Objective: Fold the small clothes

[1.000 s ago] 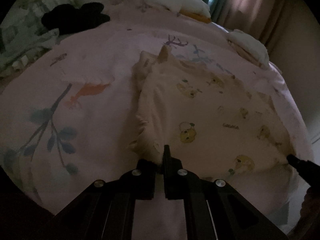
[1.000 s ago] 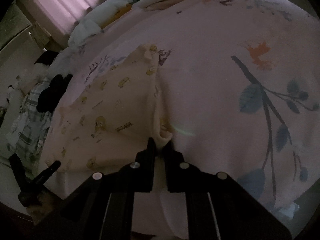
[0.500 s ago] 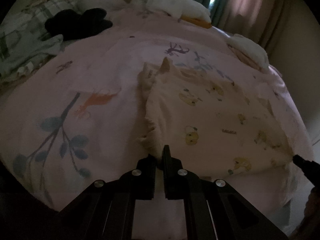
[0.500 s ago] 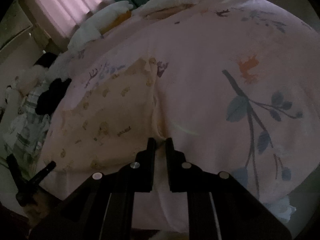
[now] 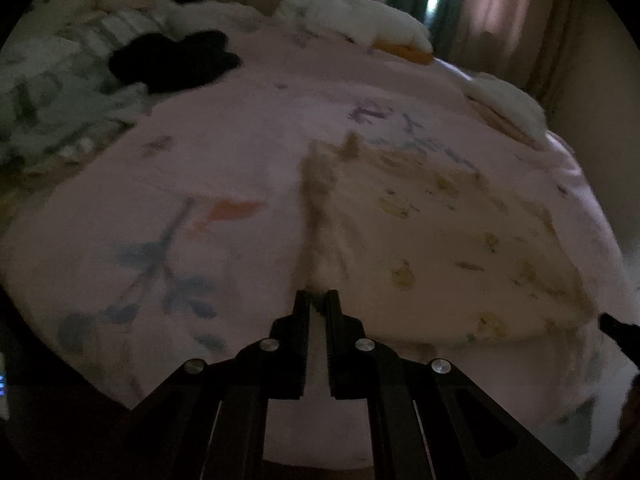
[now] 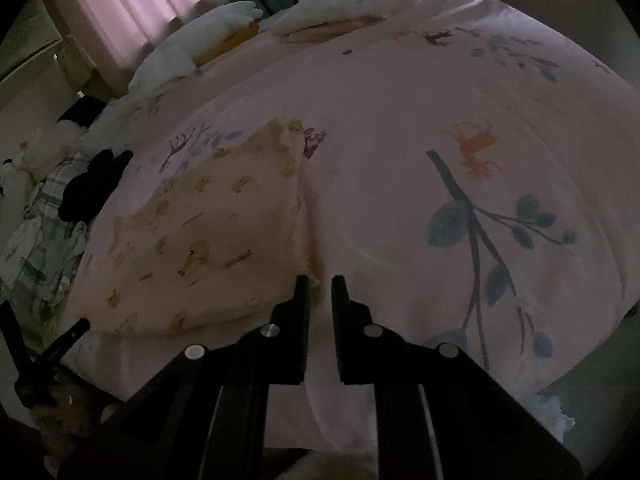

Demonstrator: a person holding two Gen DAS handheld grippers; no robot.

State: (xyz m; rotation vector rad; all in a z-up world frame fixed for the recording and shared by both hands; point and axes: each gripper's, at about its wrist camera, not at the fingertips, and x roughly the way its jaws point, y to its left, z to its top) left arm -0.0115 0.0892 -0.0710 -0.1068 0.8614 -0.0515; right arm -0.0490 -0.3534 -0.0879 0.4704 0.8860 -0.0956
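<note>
A small cream garment with yellow prints (image 5: 436, 248) lies spread on the pink bedspread (image 5: 240, 152). It also shows in the right wrist view (image 6: 208, 240). My left gripper (image 5: 318, 298) is nearly shut, pinching the garment's near left corner. My right gripper (image 6: 320, 284) stands at the garment's near right corner, its jaws a small gap apart with the cloth edge just ahead of its left finger. Each gripper's tip shows at the other view's edge, the right one in the left wrist view (image 5: 616, 326) and the left one in the right wrist view (image 6: 68, 336).
White pillows (image 5: 360, 32) lie at the bed's far end by pink curtains (image 6: 140, 8). A black garment (image 5: 172, 60) and a plaid cloth (image 5: 48, 92) lie at the far left. The bed's front edge is just below both grippers.
Both grippers have pulled back toward the bed's front edge, drawing the garment flatter. The right gripper's jaws have parted a little.
</note>
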